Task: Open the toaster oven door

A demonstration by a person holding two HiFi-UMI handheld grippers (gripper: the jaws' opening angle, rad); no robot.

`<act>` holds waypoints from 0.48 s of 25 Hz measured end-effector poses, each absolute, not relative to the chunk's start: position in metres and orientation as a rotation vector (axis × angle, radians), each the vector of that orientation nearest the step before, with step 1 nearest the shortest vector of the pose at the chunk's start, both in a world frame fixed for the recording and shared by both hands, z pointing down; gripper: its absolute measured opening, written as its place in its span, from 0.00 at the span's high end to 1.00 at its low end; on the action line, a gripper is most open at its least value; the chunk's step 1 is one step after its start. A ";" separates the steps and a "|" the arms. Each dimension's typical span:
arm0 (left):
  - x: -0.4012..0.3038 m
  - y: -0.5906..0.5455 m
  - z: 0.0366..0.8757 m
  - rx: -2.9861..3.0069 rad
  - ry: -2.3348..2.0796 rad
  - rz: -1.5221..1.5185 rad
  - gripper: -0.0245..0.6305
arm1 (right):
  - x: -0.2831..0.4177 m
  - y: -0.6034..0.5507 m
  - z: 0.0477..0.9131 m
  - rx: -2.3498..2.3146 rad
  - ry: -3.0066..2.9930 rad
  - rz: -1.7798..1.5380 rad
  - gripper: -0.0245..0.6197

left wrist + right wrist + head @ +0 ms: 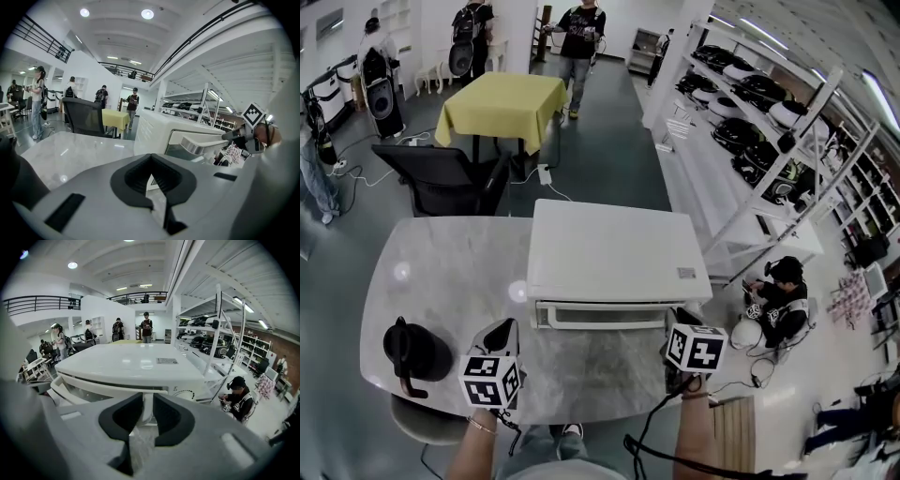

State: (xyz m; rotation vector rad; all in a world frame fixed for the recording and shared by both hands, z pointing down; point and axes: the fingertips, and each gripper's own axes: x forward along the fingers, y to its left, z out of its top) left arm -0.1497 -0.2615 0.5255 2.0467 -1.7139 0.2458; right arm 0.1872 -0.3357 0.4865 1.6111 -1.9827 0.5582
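head view: white toaster oven (pixel 614 248) sits mid-surface (pixel 441 272), black kettle (pixel 417 352) far left beside my left gripper (pixel 506 328). left gripper view: jaws together, empty. right gripper view: right gripper (pixel 144 401) jaws clamp the door handle (pixel 147 412) end.

A pale, marble-patterned table (pixel 441 272) with rounded corners carries a white toaster oven (pixel 614 248) on its right half, front toward the near edge. A black jug (pixel 414 352) with a handle stands near the table's left front corner, well apart from the oven.
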 end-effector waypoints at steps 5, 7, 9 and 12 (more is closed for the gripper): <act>-0.148 -0.258 0.523 2.060 -1.713 0.254 0.96 | 0.188 -0.327 0.488 1.618 -1.989 0.553 0.85; -0.146 -0.256 0.522 2.062 -1.712 0.259 0.96 | 0.189 -0.324 0.489 1.621 -1.993 0.553 0.85; -0.145 -0.254 0.523 2.062 -1.709 0.265 0.96 | 0.189 -0.320 0.491 1.622 -1.998 0.557 0.85; -0.144 -0.250 0.523 2.062 -1.706 0.276 0.96 | 0.191 -0.316 0.492 1.625 -2.002 0.565 0.85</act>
